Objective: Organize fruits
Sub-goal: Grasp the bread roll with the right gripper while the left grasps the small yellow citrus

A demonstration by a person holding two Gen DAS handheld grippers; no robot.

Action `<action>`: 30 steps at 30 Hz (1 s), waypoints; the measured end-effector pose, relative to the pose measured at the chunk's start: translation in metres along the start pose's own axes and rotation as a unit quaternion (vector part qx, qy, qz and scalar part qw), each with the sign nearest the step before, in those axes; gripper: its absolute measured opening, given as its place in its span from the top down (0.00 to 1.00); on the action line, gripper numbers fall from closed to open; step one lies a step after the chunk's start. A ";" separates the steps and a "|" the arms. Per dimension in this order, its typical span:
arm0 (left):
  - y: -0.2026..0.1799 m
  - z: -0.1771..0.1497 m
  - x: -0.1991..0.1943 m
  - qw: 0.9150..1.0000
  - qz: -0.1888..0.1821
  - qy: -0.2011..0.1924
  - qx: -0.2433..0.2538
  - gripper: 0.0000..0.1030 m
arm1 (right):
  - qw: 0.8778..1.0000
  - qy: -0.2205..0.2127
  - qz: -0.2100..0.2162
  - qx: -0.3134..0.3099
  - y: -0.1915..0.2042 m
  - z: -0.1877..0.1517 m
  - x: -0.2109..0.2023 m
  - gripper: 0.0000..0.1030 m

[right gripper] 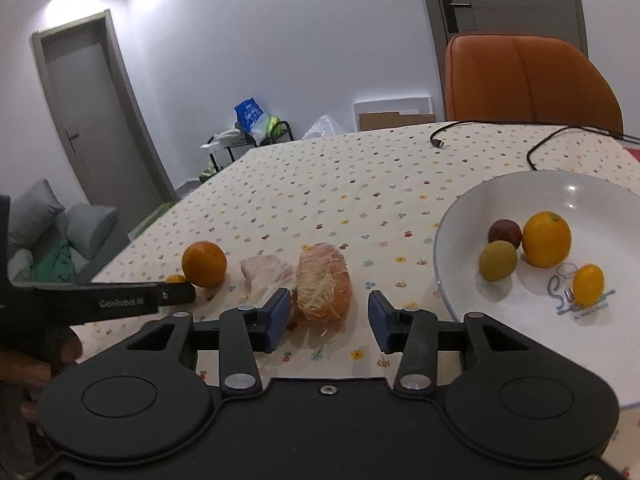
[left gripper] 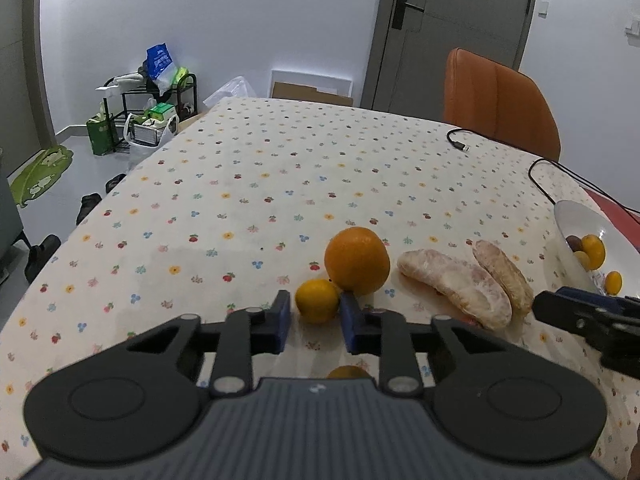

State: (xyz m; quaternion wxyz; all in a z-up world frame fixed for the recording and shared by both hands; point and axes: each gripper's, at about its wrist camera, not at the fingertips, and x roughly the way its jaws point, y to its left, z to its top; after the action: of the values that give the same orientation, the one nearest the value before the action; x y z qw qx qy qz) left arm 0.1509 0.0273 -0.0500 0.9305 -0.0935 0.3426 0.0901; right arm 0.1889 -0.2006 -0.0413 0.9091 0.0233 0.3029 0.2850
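White "GenRobot.AI" lettering marks the left gripper (right gripper: pixel 176 293); both grippers' jaws gape, right gripper (right gripper: pixel 327 317) included.

Orange (left gripper: pixel 357 260) touching small citrus (left gripper: pixel 317 300)

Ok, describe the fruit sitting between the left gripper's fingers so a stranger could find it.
On the flowered tablecloth, left of the two peeled pomelo segments, two citrus fruits touch. The small yellow citrus is the nearer one, paler and much smaller than the big orange.
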 end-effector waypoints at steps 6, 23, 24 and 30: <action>0.006 0.001 0.000 1.000 -0.004 -0.005 -0.005 0.78 | 0.999 0.016 -0.018 -0.024 0.007 -0.001 0.012 0.58; 0.022 0.002 -0.003 1.000 -0.013 -0.014 -0.021 0.78 | 0.996 0.029 -0.051 -0.063 0.026 0.006 0.041 0.59; 0.023 0.001 -0.003 1.000 -0.012 -0.015 -0.021 0.78 | 0.996 0.029 -0.054 -0.067 0.027 0.006 0.042 0.59; 0.028 0.001 -0.005 0.999 -0.010 -0.019 -0.028 0.78 | 0.994 0.029 -0.067 -0.086 0.033 0.009 0.051 0.59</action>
State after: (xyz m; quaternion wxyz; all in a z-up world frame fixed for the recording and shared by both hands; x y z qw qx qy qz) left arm 0.1408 0.0541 -0.0491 0.9346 -0.1210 0.3215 0.0920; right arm 0.2107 -0.1445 -0.0542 0.9157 -0.0832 0.3042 0.2490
